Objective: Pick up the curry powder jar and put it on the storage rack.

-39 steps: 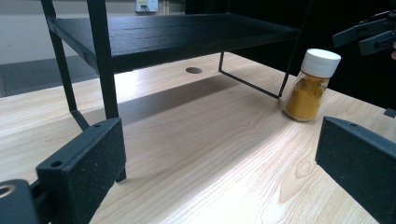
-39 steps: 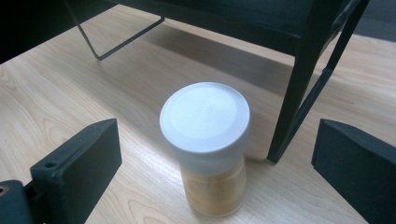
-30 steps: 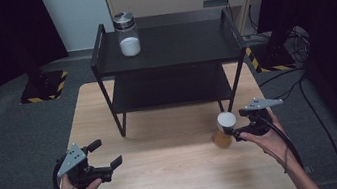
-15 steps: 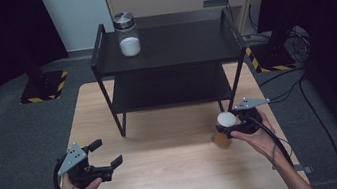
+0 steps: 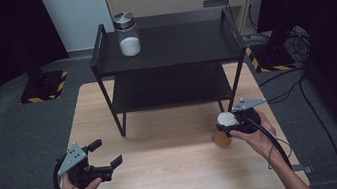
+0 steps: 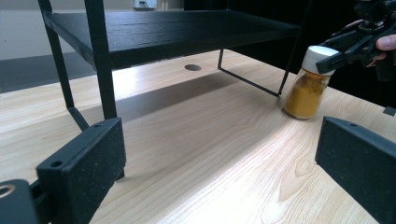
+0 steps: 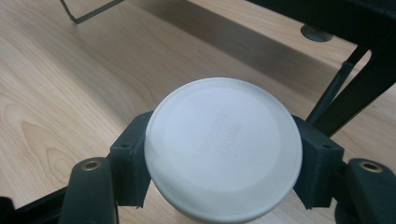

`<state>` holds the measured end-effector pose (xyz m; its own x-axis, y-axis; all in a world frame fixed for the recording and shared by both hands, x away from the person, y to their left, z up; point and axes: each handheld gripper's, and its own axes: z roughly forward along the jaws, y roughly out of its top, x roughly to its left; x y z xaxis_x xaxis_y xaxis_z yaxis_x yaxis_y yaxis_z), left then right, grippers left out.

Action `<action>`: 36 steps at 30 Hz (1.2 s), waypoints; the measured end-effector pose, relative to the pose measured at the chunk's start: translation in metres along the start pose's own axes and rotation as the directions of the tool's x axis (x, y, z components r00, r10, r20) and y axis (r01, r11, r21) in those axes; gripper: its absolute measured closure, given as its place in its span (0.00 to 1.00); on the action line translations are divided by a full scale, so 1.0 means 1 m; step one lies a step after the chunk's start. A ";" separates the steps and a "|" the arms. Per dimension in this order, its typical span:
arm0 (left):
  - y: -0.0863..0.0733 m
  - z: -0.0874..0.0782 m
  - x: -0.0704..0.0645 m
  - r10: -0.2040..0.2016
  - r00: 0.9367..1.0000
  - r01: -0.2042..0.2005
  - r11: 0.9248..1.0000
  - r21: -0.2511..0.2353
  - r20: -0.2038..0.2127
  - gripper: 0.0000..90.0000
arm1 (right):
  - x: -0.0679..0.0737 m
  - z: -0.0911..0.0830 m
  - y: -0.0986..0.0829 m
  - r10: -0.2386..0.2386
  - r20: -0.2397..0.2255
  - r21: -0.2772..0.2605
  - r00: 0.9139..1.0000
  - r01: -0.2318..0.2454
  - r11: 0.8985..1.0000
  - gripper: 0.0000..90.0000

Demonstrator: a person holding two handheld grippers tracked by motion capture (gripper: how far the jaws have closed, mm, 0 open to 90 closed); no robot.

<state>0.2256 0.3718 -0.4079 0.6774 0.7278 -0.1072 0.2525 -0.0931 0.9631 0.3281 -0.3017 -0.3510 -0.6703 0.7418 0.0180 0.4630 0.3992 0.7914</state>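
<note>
Lowered since 1 s ago, spice jar (image 5: 223, 137) meets wood table (image 5: 164, 145), dark room.

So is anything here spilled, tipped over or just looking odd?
Only the spice jar: it leans with its base on the table, because the right gripper grips its white lid. No spill shows. The glass jar stands upright on the shelf.

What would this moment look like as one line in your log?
right gripper: shut on spice jar by white lid, jar tilted on table | left gripper: open, holds nothing | glass jar: on shelf top
</note>
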 end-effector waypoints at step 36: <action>0.001 0.002 0.000 -0.005 1.000 0.005 1.000 0.018 0.003 0.01 | -0.017 -0.080 0.179 -0.349 -0.431 -0.058 0.832 0.360 0.931 0.38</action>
<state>0.2268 0.3706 -0.4077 0.6779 0.7264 -0.1130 0.2685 -0.1016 0.9579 0.3759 -0.2866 -0.1607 -0.9693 0.2457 0.0024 0.1560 0.6080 0.7785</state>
